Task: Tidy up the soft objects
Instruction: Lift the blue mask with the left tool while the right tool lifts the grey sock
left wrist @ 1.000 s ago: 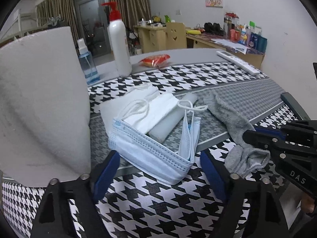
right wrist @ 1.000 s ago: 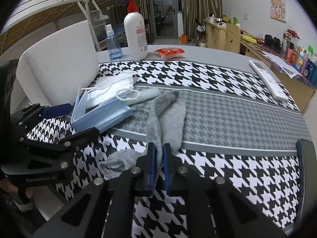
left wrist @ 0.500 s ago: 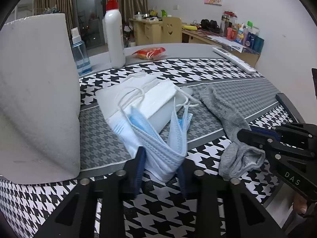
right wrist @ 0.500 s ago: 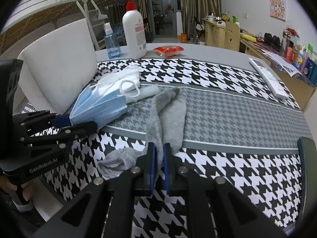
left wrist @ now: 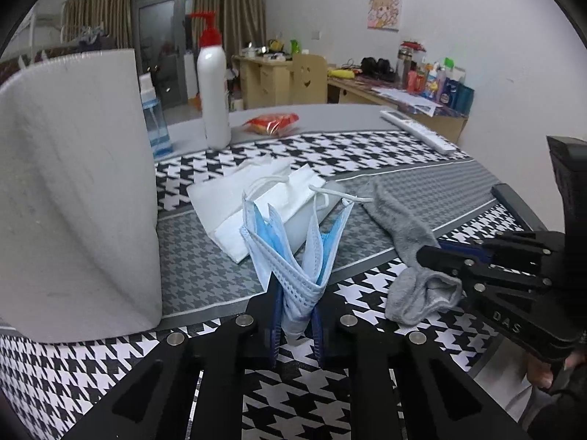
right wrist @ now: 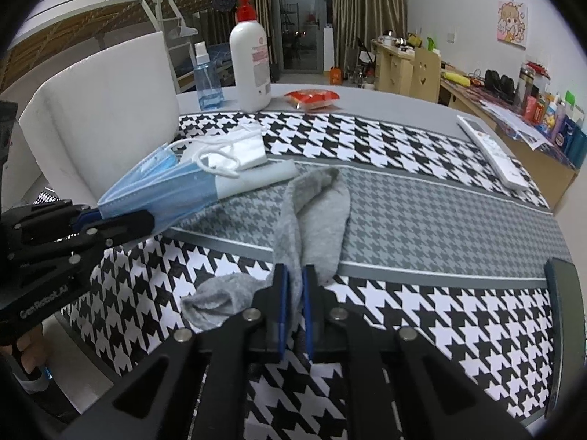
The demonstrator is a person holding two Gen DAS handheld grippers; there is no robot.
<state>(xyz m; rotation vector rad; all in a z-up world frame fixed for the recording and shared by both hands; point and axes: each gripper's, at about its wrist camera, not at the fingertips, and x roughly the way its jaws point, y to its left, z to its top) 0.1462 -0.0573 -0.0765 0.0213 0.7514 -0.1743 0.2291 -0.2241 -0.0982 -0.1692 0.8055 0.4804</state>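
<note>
With the pleated blue surgical mask [left wrist: 293,256] pinched in the left gripper [left wrist: 296,324] and the limp grey sock [right wrist: 312,220] clamped near-centre by the right gripper [right wrist: 294,306] — each should be lifted slowly, so trailing ear loops are not snagged.

Both tools are matte black plastic with blue pads lining the fingers and round silver screws along the finger arms. The left hand-held gripper [left wrist: 295,324] carries white "GenRobot.AI" lettering on its side; the right hand-held gripper [right wrist: 293,311] shows "DAS". Bare fingers wrap each handle.
</note>
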